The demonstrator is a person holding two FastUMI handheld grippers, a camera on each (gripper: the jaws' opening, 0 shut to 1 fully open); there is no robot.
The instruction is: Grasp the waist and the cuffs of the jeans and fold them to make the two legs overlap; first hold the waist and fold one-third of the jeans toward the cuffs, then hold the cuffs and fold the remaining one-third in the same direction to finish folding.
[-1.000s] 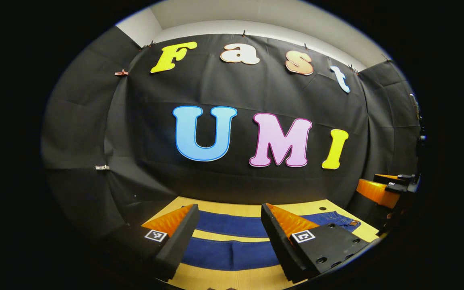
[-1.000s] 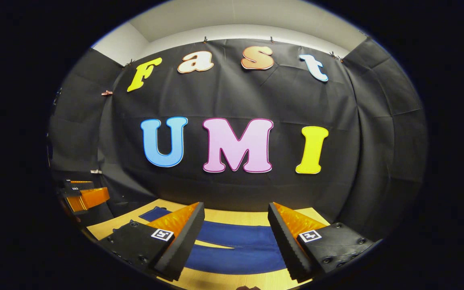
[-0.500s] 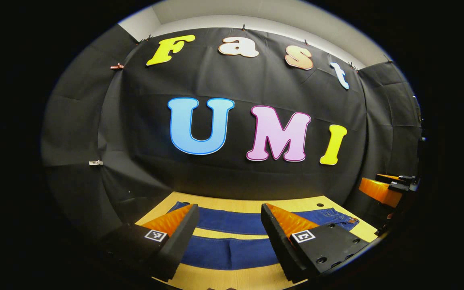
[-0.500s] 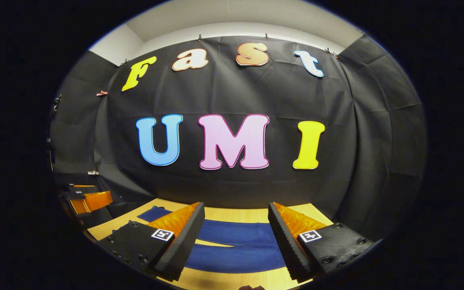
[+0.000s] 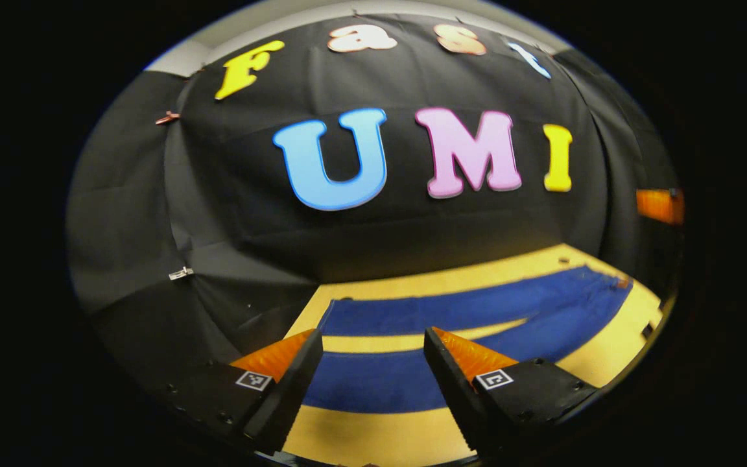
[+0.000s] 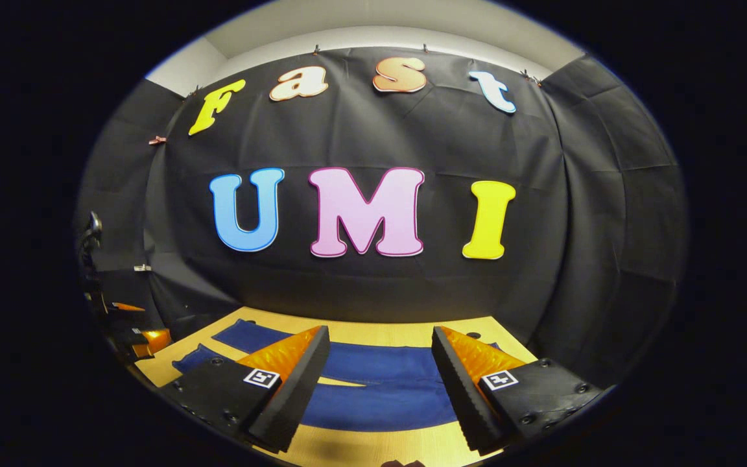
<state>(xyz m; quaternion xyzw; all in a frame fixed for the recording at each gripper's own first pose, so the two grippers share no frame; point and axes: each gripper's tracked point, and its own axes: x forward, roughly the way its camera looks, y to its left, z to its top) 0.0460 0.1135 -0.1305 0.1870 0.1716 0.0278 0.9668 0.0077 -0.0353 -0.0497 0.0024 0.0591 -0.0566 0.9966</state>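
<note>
Dark blue jeans (image 5: 412, 383) lie flat on the wooden table (image 5: 373, 441), legs side by side with a narrow gap between them, cuffs toward the left and waist (image 5: 607, 288) at the far right. My left gripper (image 5: 370, 340) hovers open above the near leg close to the cuff end, holding nothing. In the right gripper view the jeans (image 6: 386, 402) spread across the table, and my right gripper (image 6: 380, 337) is open above their wider waist part. The left gripper (image 6: 137, 334) appears at the far left edge there.
The black cloth wall rises right behind the table's far edge (image 6: 373, 324). The table (image 6: 360, 447) has small round holes near its far right corner (image 5: 563, 261). The other gripper (image 5: 659, 204) shows at the right edge of the left gripper view.
My left gripper has tilted down and swung, bringing the whole length of the jeans into its view. My right gripper tipped down slightly. Both stayed open.
</note>
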